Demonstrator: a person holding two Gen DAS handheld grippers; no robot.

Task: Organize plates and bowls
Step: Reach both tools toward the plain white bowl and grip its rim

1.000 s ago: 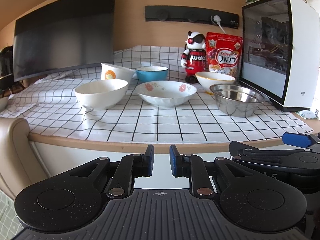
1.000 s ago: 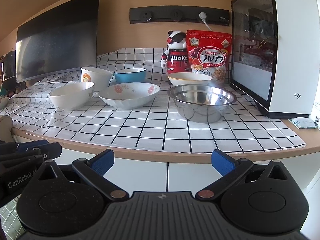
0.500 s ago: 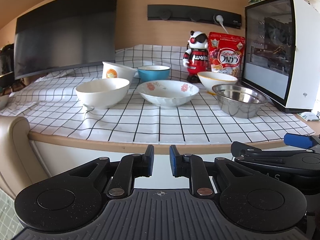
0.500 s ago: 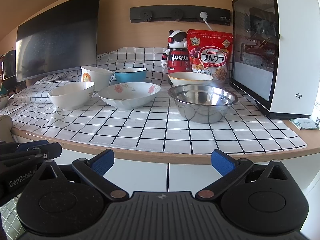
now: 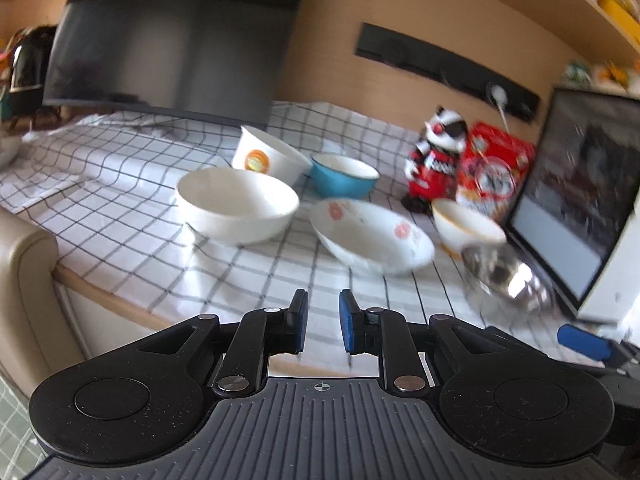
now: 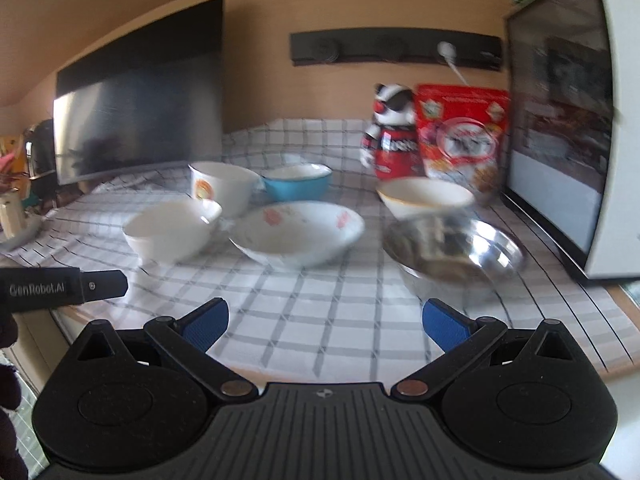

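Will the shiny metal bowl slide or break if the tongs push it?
The metal bowl probably won't break: it looks like thin steel, so it is likely light. Its rounded sides and small base suggest it may rock or tip if pushed at the rim. On the checked cloth, a push might bunch the fabric rather than slide the bowl.

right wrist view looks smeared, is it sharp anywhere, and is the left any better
Right wrist view: steel bowl and cloth smeared by motion, right gripper crisp. Left wrist view: same blur, tilted scene, left gripper sharp.
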